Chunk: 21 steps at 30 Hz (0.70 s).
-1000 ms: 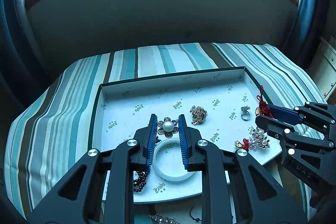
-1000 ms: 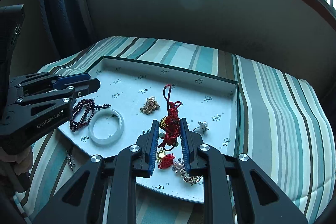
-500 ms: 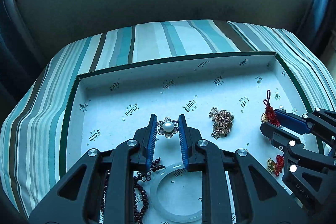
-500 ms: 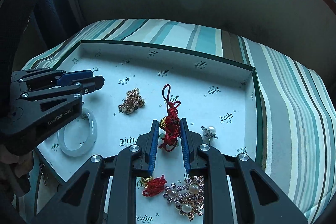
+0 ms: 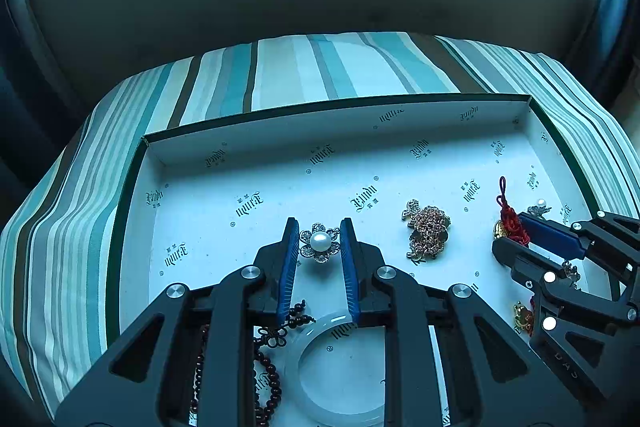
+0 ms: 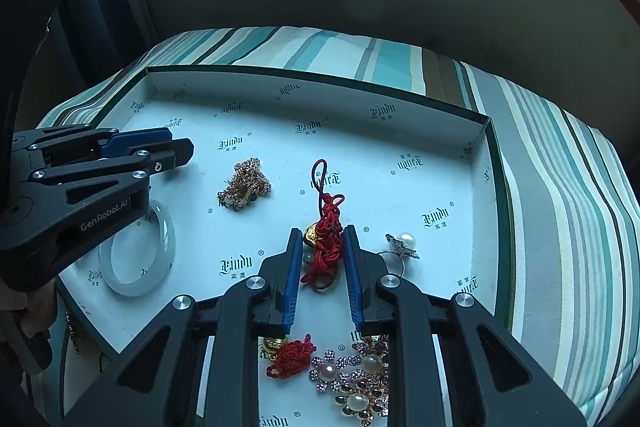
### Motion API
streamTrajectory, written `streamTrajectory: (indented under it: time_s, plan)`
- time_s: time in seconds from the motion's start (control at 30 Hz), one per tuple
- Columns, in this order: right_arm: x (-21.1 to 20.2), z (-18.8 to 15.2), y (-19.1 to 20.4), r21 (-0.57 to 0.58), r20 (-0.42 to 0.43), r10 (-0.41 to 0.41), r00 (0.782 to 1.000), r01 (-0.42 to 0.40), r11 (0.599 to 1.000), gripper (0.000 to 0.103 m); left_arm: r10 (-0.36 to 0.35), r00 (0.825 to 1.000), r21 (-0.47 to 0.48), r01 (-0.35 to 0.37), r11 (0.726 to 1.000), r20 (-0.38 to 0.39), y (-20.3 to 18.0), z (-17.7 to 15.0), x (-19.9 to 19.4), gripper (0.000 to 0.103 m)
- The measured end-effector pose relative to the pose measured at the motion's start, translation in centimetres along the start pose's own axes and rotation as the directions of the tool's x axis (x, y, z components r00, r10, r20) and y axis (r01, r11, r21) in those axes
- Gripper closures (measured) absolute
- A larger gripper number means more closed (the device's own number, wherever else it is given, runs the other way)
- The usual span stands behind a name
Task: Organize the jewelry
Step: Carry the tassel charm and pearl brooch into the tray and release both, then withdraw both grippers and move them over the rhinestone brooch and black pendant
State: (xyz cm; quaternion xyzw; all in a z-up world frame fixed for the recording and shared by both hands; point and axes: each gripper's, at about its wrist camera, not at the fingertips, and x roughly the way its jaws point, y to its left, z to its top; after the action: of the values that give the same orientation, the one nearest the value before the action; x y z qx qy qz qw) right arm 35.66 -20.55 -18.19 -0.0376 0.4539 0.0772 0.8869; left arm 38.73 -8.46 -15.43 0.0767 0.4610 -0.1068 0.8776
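Note:
My left gripper (image 5: 320, 241) is shut on a pearl flower brooch (image 5: 320, 242), holding it low over the white tray (image 5: 336, 103). My right gripper (image 6: 320, 243) is shut on a red knotted charm (image 6: 326, 235) with a gold piece; the charm's cord loop sticks out past the fingertips. In the right wrist view the left gripper (image 6: 176, 147) is at the left, above a white bangle (image 6: 138, 251). In the left wrist view the right gripper (image 5: 508, 233) is at the right edge with the red charm (image 5: 510, 217).
In the tray lie a gold chain cluster (image 5: 428, 231), a dark bead bracelet (image 5: 268, 367), a pearl ring (image 6: 402, 245), a small red knot (image 6: 290, 357) and several pearl flower pieces (image 6: 360, 383). Striped cloth (image 6: 560, 187) surrounds the tray; a dark wall is behind.
Both grippers have come down and forward over the tray, each still carrying its piece; the tray floor looks larger and nearer. Over the last half second they have hardly moved.

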Motion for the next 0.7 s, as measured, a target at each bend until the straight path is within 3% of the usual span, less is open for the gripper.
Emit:
streamTrajectory:
  time_s: [0.17,0.27,0.47,0.53,0.7]
  plan:
    - [0.0,0.1,0.0,0.004,0.0,-0.004,1.0,0.004,1.0,0.078,0.001,1.0,-0.001,-0.001,1.0,-0.002,0.0,0.0,0.0,0.08]
    - [-0.3,0.0,0.0,0.009,0.009,-0.008,1.0,0.008,1.0,0.062,0.002,1.0,-0.004,-0.002,1.0,0.006,0.1,0.0,-0.3,0.067]
    - [-1.5,0.1,0.1,0.012,0.034,-0.012,0.999,0.012,1.0,0.062,0.002,1.0,-0.015,-0.001,1.0,0.021,0.3,-0.2,-1.2,0.06]
    - [-2.3,0.1,0.2,0.012,0.043,-0.009,0.999,0.009,1.0,0.062,0.004,0.999,-0.021,-0.003,1.0,0.033,0.5,-0.4,-2.0,0.053]
    - [-4.8,-0.5,0.9,0.001,0.067,-0.005,0.998,0.004,1.0,0.062,-0.002,0.997,-0.019,0.003,1.0,0.074,0.7,-1.4,-5.3,0.052]
